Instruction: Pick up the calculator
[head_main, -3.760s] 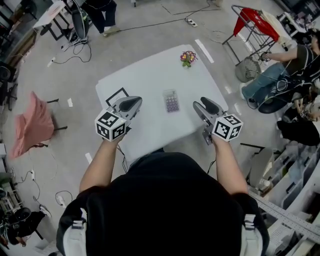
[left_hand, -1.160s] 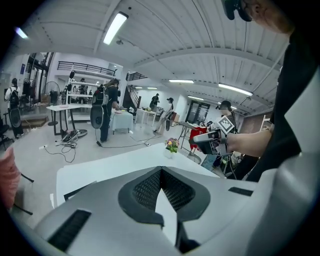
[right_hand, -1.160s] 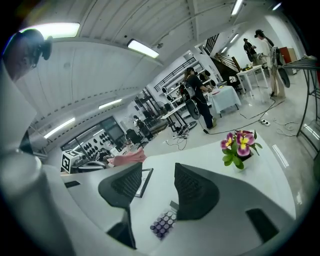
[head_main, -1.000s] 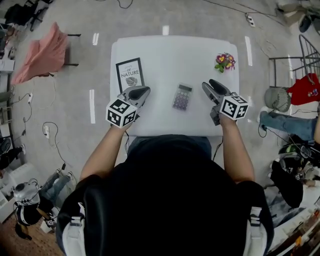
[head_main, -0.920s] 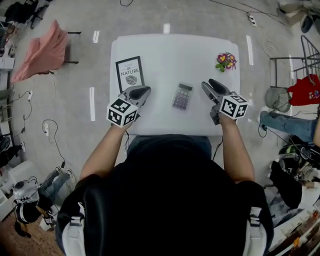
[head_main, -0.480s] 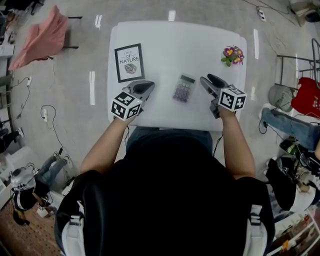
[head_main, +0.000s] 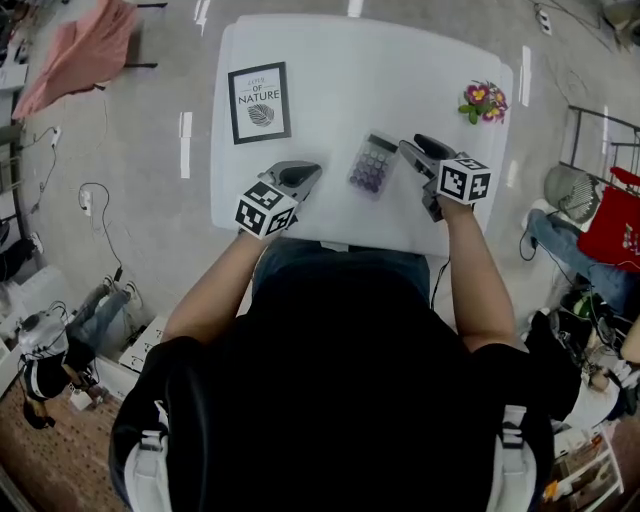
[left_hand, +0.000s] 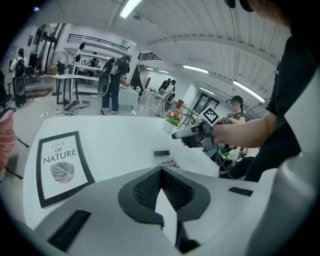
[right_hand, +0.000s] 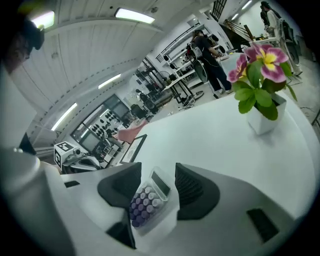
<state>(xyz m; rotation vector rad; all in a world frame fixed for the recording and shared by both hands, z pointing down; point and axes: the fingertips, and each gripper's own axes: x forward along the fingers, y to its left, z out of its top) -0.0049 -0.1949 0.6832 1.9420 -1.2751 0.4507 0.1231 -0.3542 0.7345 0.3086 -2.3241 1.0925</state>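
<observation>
My right gripper has its jaws open wide. The calculator shows in the gap between them. It lies flat on the white table, a bit nearer to my side than the far side. From above, my jaw tips are just beside its right edge. I cannot tell if a pad touches it yet.

My left gripper has its jaws shut tight with nothing in them. It hangs over the table on my left, well apart from the calculator.

I think the calculator is small, light and stiff. It looks like smooth plastic with round purple keys, so it may slip. It is flat and low, so I think I must get my jaws right down by the table top and pinch its two long sides, not the keys or the little screen.

There is a lot of bare table around it. The picture frame lies well off to the left. The flower pot stands far off to the right, near the table's edge. Nothing blocks a lift straight up.
</observation>
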